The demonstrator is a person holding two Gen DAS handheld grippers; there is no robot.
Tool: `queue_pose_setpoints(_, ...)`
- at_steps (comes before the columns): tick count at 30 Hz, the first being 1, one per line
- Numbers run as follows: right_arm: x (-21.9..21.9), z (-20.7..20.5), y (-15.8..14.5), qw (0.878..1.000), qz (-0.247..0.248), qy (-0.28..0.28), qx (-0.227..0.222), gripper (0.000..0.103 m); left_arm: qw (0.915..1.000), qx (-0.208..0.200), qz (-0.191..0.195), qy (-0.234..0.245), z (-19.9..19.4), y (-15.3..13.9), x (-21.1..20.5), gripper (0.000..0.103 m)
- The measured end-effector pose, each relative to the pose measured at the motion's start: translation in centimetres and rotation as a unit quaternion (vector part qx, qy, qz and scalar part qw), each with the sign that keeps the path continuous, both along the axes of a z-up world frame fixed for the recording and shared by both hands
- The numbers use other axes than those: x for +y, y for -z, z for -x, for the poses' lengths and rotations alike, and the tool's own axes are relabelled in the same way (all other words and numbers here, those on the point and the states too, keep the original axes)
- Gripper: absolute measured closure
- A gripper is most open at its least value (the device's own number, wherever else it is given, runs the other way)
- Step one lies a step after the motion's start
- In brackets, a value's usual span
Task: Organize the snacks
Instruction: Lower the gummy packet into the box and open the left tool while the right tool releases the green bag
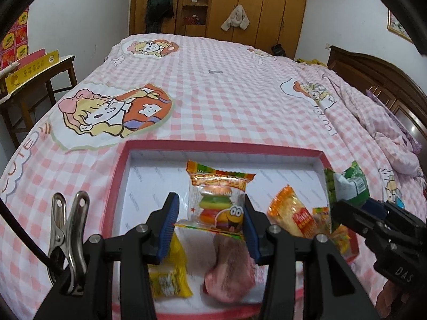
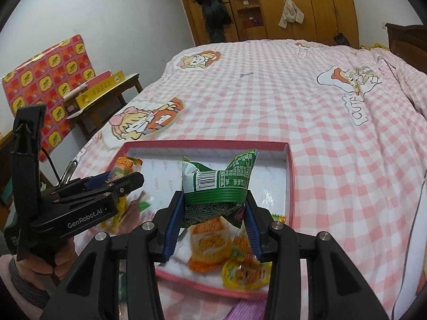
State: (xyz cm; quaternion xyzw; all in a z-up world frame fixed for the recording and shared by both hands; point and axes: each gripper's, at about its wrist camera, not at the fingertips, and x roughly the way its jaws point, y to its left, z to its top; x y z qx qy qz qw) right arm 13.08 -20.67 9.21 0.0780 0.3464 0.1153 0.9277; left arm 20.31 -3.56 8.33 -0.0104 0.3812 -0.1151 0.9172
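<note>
A: Holding steady on both sides here. The left claw [image 1: 209, 220] is partly closed, its blue pads pinching a clear plastic gummy-burger packet with an orange and yellow printed header [image 1: 217, 200] by its two side edges.

B: And the right claw [image 2: 214, 214] is the same story, partly closed on a crinkly green foil snack bag with a white barcode panel [image 2: 216, 184], squeezed in at the waist so its corners flare.

A: Both packets hang over the shallow white cardboard tray with a pink rim [image 1: 128, 160], which sits on the pink-and-white checked bed cover [image 1: 240, 101]. No tabletop under this job, just bedding.

B: What worries you?

A: That burger packet is slick film held only at the edges. I'd judge it could slide or twist out if the hand tilts. Its long axis runs away from the claw, header end pointing towards the tray's far wall.

B: The green bag is puffy, so the pads grip air as much as foil. It might pop free or crush. It sits broad side across the jaws, barcode face up, top corners aimed at the far rim.

A: Crowding too. There's a yellow wrapped sweet [image 1: 168, 272] and an orange wrapped snack [image 1: 288, 213] already lying in the tray below, and the two claws are near each other.

B: So a clash, or a drop onto the pile, looks like the risk. Soft bedding could also let the tray tip if it's nudged.
</note>
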Motion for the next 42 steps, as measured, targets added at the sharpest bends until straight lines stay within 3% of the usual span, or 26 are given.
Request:
queue_pose_setpoints(18,-0.4,-6.2,3.2,0.999,-0.003,0.014,0.040,0.059,0.9993,0.024,-0.024,-0.014,-5.1,3.2,-0.6,0.056)
queue_pose_setpoints(26,-0.4,-6.4,3.6,0.999,-0.001,0.015,0.040,0.059,0.9984,0.019,-0.051,-0.013,-5.0,3.4,-1.3,0.054)
queue_pose_setpoints(31,-0.4,-6.3,3.5,0.999,-0.001,0.019,0.042,0.057,0.9972,0.022,-0.071,-0.011,-4.9,3.5,-1.7,0.040)
queue_pose_setpoints(42,-0.3,-4.7,2.3,1.000,0.006,0.009,0.020,0.055,0.9942,0.017,-0.106,0.012,-3.0,1.9,-2.1,0.040)
